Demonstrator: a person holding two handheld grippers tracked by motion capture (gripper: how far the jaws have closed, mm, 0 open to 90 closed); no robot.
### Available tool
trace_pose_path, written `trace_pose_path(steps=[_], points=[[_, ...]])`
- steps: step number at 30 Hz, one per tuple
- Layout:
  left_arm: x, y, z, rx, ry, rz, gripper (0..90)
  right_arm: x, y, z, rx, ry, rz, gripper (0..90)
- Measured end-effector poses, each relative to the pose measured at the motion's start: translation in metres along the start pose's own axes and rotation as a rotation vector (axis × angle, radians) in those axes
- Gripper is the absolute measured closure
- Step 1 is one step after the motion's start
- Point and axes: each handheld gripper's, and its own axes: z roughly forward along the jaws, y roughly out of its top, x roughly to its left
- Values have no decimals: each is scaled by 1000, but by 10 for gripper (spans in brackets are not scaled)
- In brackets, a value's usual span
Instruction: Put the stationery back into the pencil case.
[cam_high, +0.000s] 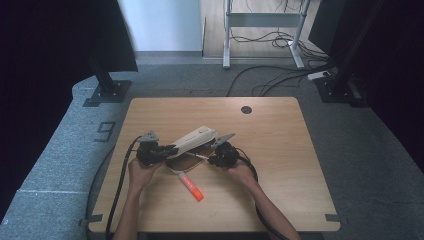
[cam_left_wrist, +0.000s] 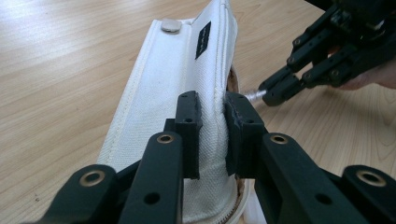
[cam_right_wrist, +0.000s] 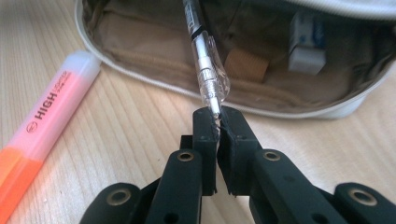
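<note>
Gripping the white pouch's (cam_left_wrist: 187, 70) upper flap at frame centre, left gripper (cam_left_wrist: 215, 130) clamped; right gripper (cam_right_wrist: 217, 126) pinching a pen's (cam_right_wrist: 208, 60) tip inside its mouth.

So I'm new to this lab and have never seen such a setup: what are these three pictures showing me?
A person sits at a light wooden table and holds a black two-jaw tool in each hand. The high view looks down from above the person. The other two pictures come from cameras riding on each tool, looking along its jaws. The left tool is clamped on the wall of a white fabric pencil case, holding it with its opening facing the other tool. The right tool is shut on the end of a clear plastic pen that points into the case's brown lining. Inside lie a white eraser and a small tan block. An orange highlighter lies on the table beside the case.
</note>
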Motion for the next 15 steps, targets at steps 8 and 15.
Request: trace_pose_path(steps=[8, 15], points=[[0, 0, 0, 1, 0, 0, 764, -9, 11, -6, -33, -42, -7, 833], [0, 0, 0, 1, -1, -1, 763, -24, 15, 3, -39, -71, 14, 841]])
